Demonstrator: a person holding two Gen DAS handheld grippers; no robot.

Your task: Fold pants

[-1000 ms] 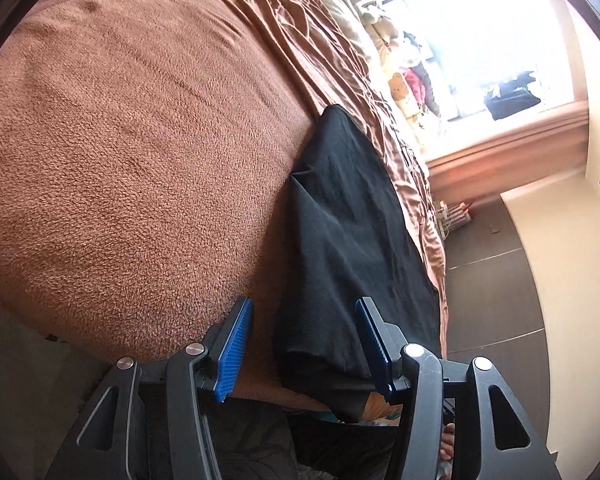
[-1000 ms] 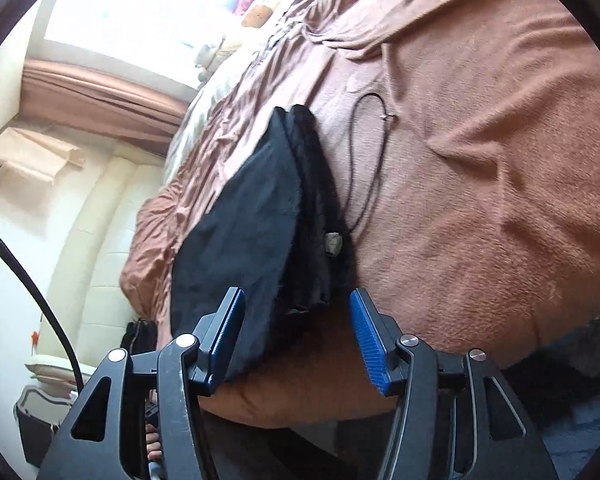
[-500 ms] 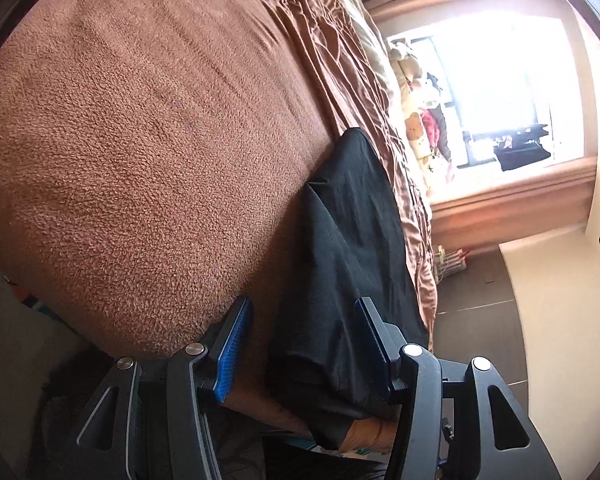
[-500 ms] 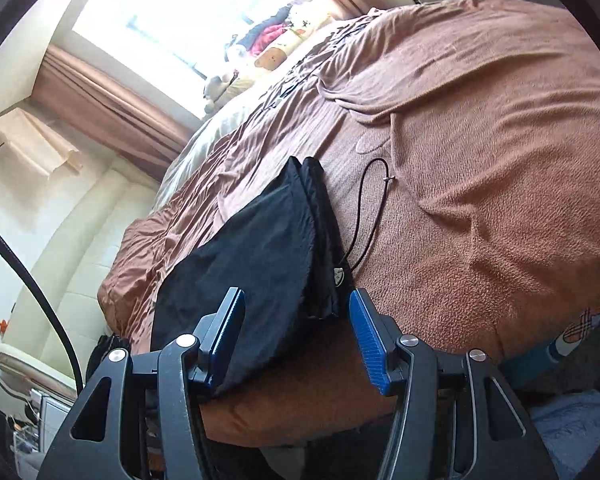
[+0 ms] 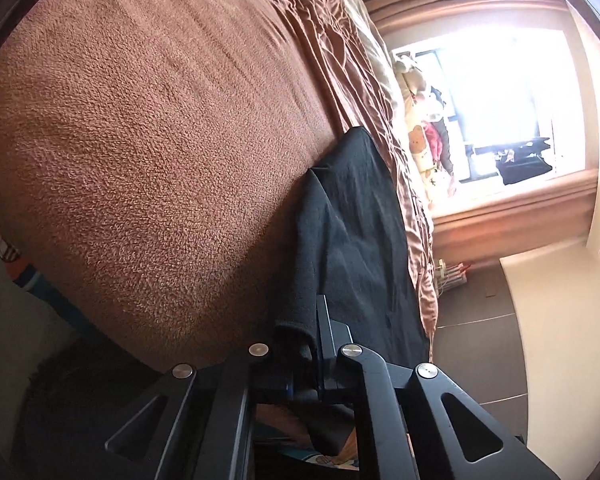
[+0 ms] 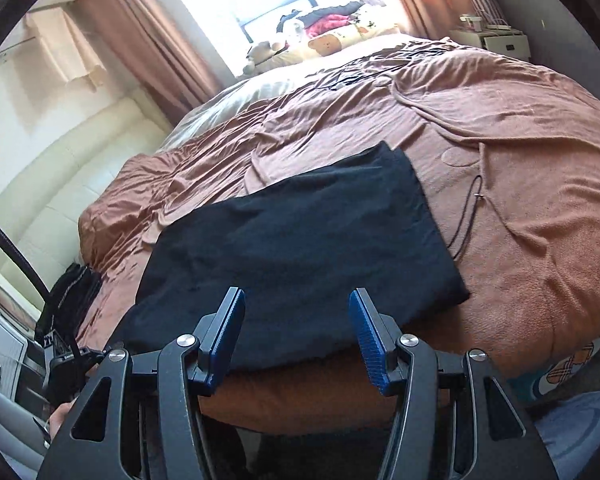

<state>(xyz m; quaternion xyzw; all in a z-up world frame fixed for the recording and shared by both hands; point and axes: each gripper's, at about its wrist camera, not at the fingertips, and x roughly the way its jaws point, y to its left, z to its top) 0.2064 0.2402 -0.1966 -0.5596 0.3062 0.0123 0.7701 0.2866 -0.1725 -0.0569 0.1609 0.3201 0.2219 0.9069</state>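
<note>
Left wrist view: left gripper (image 5: 314,344) clamped on the near edge of the black pants (image 5: 356,240), which run away from it along the brown blanket (image 5: 160,140). The nip itself is buried in cloth. Right gripper (image 6: 296,332) half open, empty, hovering at the pants' (image 6: 300,232) near edge; cloth lies ahead, long axis slanting up-right. Near hem hidden behind the fingers.

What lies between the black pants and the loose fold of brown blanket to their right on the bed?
A thin black cord lies there on the brown blanket, beside the black pants edge; the right wrist view shows it.
</note>
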